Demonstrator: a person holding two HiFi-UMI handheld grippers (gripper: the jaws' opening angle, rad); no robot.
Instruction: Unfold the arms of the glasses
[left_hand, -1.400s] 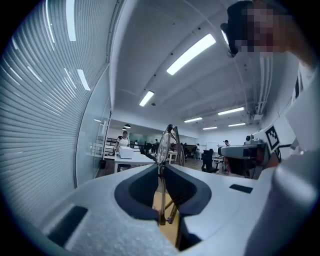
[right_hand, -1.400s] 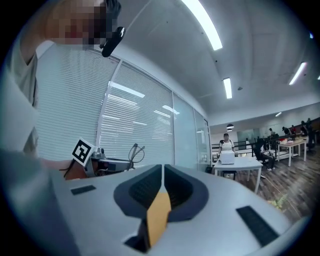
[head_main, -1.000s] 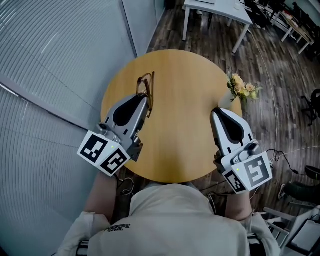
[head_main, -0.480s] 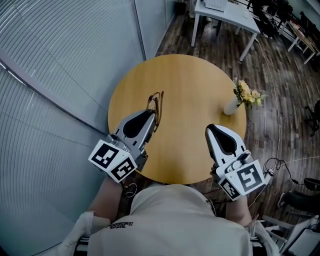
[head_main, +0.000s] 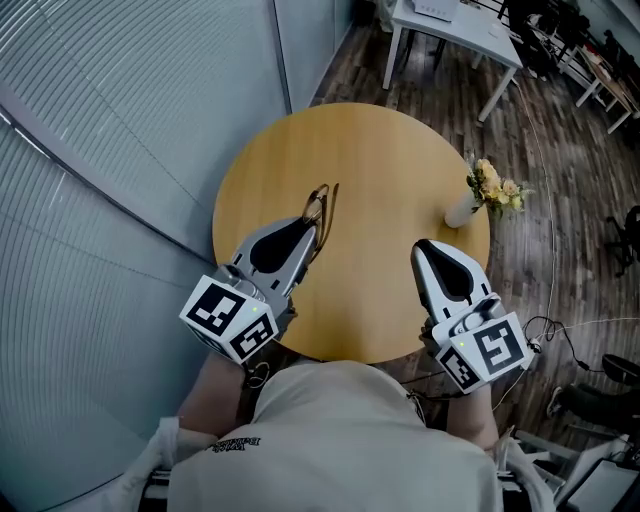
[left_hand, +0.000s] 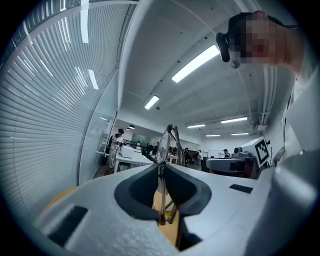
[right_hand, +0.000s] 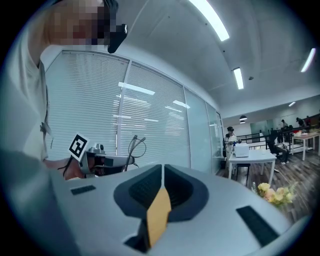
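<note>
My left gripper is shut on a pair of thin brown-framed glasses, which stand on edge above the left part of the round wooden table. In the left gripper view the glasses rise between the jaws of the left gripper, with the arms lying close to the frame. My right gripper hovers over the table's right side, shut and with nothing in it. The right gripper view shows the right gripper with its jaws together, and the left gripper holding the glasses off to the left.
A small white vase of yellow flowers stands at the table's right edge, and the flowers also show in the right gripper view. A glass wall with blinds runs along the left. A white desk stands beyond on the wood floor.
Both grippers have come a little lower and nearer to the person. The glasses travelled with the left gripper, from the table's far left toward its middle. The grips are unchanged.
</note>
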